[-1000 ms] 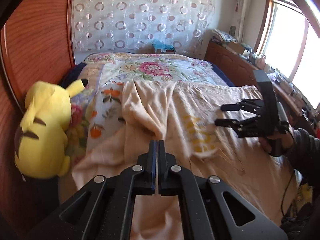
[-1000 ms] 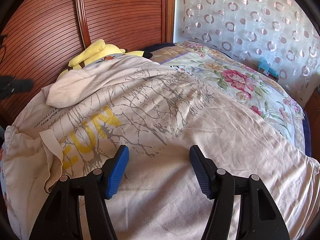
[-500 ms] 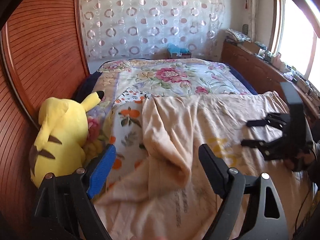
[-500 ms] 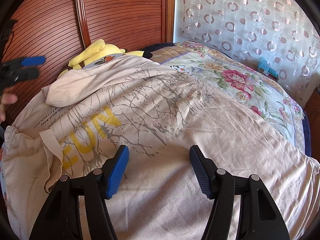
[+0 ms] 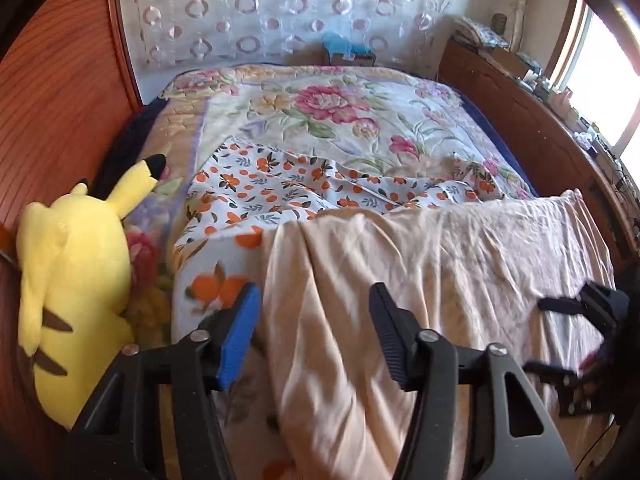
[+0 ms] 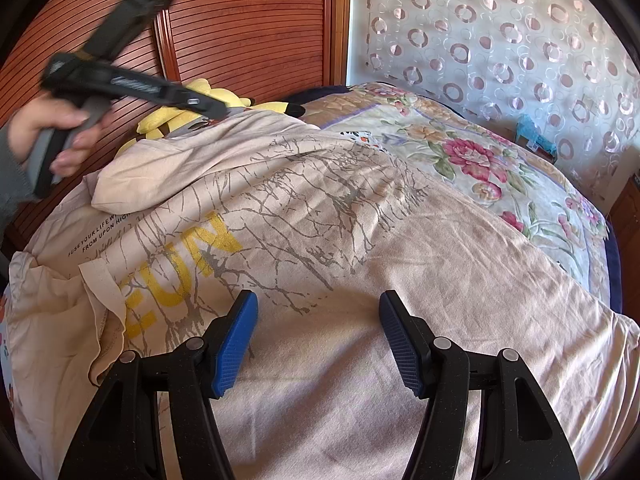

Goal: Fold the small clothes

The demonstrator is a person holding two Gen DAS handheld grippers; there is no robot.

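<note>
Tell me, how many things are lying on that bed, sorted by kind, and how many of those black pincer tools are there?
Clothes: 2, the beige T-shirt and the orange-print garment partly under it.
Plush toys: 1, the yellow plush.
Bed covers: 1, the floral blanket.
Pincer tools: 2, the left gripper and the right gripper, both open.
Total: 6

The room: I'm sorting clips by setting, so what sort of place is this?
A bedroom, most likely: a bed under a floral blanket, a yellow plush toy beside it, and a curtain behind.
</note>
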